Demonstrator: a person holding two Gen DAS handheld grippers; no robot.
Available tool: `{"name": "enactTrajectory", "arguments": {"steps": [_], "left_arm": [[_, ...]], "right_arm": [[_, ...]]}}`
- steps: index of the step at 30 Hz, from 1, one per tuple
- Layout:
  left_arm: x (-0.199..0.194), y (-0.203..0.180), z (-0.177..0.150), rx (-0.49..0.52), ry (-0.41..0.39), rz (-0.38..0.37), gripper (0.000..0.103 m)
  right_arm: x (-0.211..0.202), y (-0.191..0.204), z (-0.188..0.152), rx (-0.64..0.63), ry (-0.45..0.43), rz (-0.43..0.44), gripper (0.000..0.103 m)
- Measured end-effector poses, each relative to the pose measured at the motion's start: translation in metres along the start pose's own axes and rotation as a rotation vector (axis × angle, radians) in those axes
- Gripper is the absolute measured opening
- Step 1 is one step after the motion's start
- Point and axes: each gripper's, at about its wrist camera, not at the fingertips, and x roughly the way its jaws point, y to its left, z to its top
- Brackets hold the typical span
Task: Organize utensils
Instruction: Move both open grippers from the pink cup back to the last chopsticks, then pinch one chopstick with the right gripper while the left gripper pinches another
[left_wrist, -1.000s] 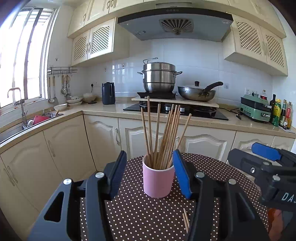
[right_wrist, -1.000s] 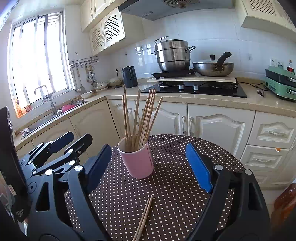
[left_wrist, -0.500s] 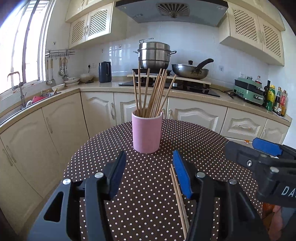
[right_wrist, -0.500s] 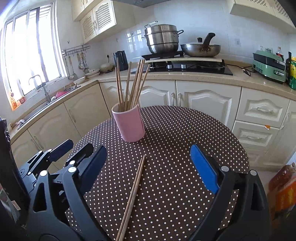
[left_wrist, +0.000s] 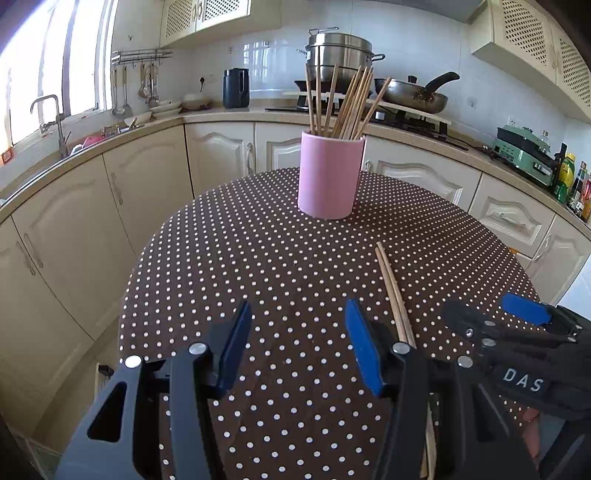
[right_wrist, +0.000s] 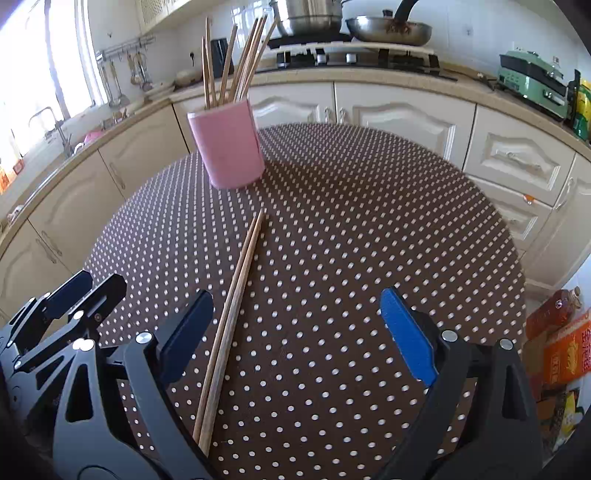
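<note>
From your left gripper (left_wrist: 297, 345), jaws parted on nothing, the pink cup (left_wrist: 330, 173) stands far across the dotted table (left_wrist: 221, 258) — loose chopsticks (left_wrist: 393, 291) lie just right. From your right gripper (right_wrist: 297, 332), spread wide and empty, they lie inside its left pad — centre over them before you pinch

A cup (left_wrist: 330, 176) stood on the far part of the round bench (left_wrist: 258, 266), with chopsticks (left_wrist: 341, 99) upright in it. Nearer, a pair of chopsticks (right_wrist: 231, 314) lay flat on the bench, right of the left gripper (left_wrist: 298, 345) and between the right gripper's (right_wrist: 297, 334) jaws, by the left one.
</note>
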Motion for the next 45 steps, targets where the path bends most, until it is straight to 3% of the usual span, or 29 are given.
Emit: {"name": "enactTrajectory", "arguments": {"steps": [8, 18, 23, 26, 28, 30, 31, 32, 33, 39, 45], "left_arm": [[0.007, 0.011, -0.010, -0.040, 0.049, 0.004, 0.053], [0.024, 0.007, 0.000, -0.061, 0.105, -0.021, 0.053], [0.029, -0.003, 0.003, -0.050, 0.110, -0.010, 0.053], [0.032, -0.007, 0.003, -0.042, 0.122, -0.011, 0.053], [0.033, -0.010, 0.004, -0.030, 0.124, -0.007, 0.053], [0.034, -0.011, 0.005, -0.025, 0.128, -0.002, 0.053], [0.035, -0.012, 0.006, -0.025, 0.131, -0.002, 0.053], [0.036, -0.013, 0.007, -0.024, 0.135, 0.001, 0.053], [0.036, -0.014, 0.007, -0.020, 0.139, 0.007, 0.053], [0.042, -0.018, 0.010, -0.017, 0.156, 0.002, 0.053], [0.051, -0.032, 0.018, 0.008, 0.191, -0.045, 0.053]], "right_arm": [[0.034, 0.014, -0.003, -0.051, 0.062, -0.085, 0.090], [0.054, 0.011, 0.015, -0.051, 0.096, -0.037, 0.090], [0.071, 0.022, 0.028, -0.108, 0.116, -0.104, 0.090], [0.079, 0.021, 0.036, -0.089, 0.133, -0.095, 0.090], [0.079, 0.021, 0.038, -0.112, 0.113, -0.079, 0.079], [0.079, 0.025, 0.041, -0.146, 0.087, -0.053, 0.048], [0.079, 0.028, 0.042, -0.172, 0.082, -0.027, 0.042], [0.079, 0.030, 0.042, -0.202, 0.081, 0.010, 0.027], [0.078, 0.032, 0.041, -0.225, 0.081, 0.022, 0.022], [0.083, 0.017, 0.047, -0.245, 0.087, 0.089, 0.007], [0.085, -0.002, 0.050, -0.192, 0.095, 0.154, 0.007]]}}
